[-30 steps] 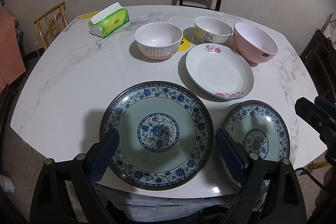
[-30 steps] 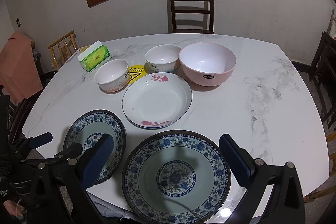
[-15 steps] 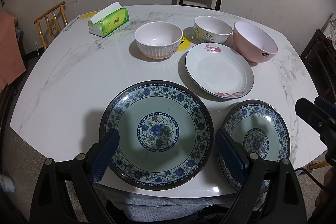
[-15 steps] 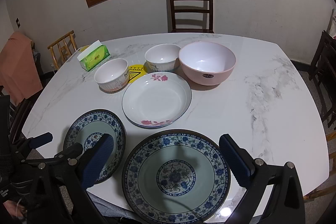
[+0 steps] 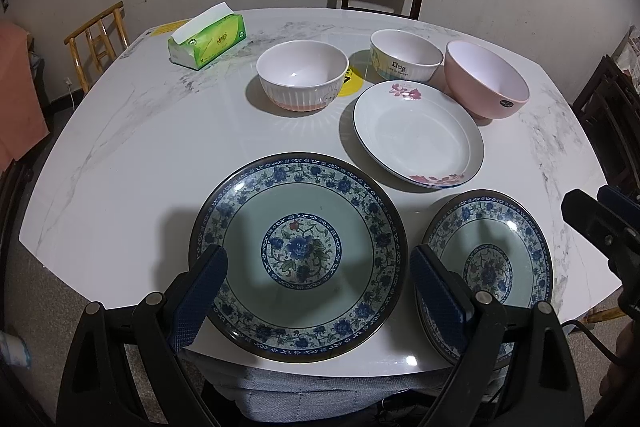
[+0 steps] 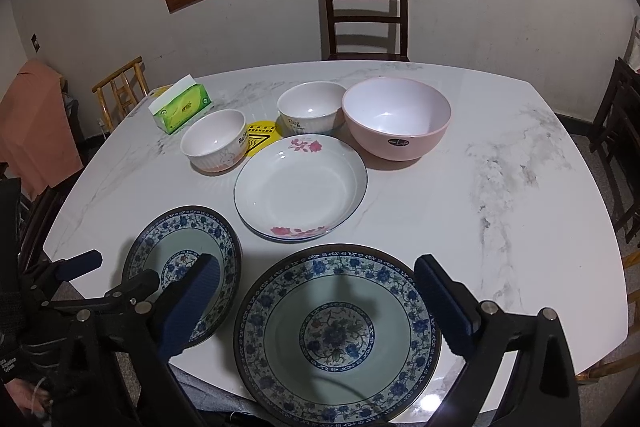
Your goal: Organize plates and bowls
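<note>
Two blue-patterned plates lie at the table's near edge. In the left wrist view one fills the middle [image 5: 298, 255] and the other sits to its right [image 5: 490, 267]. In the right wrist view one lies at bottom centre [image 6: 336, 339], the other to its left [image 6: 182, 259]. Behind lie a white flowered plate [image 5: 418, 135] [image 6: 300, 187], a ribbed white bowl [image 5: 302, 75] [image 6: 214, 143], a "Dog" bowl [image 5: 406, 55] [image 6: 310, 109] and a pink bowl [image 5: 486, 83] [image 6: 396, 117]. My left gripper [image 5: 318, 293] and right gripper [image 6: 320, 307] are open and empty, each hovering above a patterned plate.
The white marble table [image 5: 132, 147] [image 6: 500, 195] carries a green tissue box [image 5: 208, 43] [image 6: 180, 107] at the far left and a yellow sticker [image 6: 262, 139]. A dark chair [image 6: 366, 15] stands behind, a wooden chair [image 5: 98, 43] at the left.
</note>
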Demonstrator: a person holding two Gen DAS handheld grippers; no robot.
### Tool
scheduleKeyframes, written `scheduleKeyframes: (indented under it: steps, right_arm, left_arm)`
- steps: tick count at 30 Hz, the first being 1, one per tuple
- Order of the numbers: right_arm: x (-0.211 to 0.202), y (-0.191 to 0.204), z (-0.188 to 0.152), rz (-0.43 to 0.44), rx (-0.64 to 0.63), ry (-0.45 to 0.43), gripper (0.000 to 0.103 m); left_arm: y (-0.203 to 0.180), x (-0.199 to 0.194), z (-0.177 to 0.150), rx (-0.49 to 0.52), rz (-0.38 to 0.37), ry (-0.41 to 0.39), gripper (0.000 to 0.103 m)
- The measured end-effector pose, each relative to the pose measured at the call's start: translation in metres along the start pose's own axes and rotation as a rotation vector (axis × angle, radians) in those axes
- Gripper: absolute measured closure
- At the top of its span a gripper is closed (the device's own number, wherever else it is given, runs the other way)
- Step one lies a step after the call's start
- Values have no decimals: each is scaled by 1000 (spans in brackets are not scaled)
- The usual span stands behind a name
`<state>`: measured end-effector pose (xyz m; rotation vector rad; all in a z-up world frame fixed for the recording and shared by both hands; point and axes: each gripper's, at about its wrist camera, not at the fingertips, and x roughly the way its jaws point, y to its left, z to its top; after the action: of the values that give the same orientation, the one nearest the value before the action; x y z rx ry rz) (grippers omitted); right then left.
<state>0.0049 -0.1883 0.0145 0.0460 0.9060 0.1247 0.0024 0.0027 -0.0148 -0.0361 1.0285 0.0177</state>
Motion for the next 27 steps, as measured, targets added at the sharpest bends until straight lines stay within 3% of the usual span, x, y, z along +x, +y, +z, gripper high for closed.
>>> scheduleKeyframes:
  steps: [14,17,23,26,27]
  right_arm:
    - [8,9,-2,77,-29,34,24]
    - [12,12,0,95,-42,45,25]
    - [23,19,3,190,-69,89,37]
    - [32,23,5,248,-83,119,44]
    - [35,24,5,262,-83,131,51]
  left_arm:
    - [12,5,-3,-17,-3,11,24]
    - [19,4,0,-28,-9,15,32]
    - [41,8,3,-71,-39,37,48]
    - [56,12,3,-104,-69,53,52]
    - [59,13,4,-113,-74,57,58]
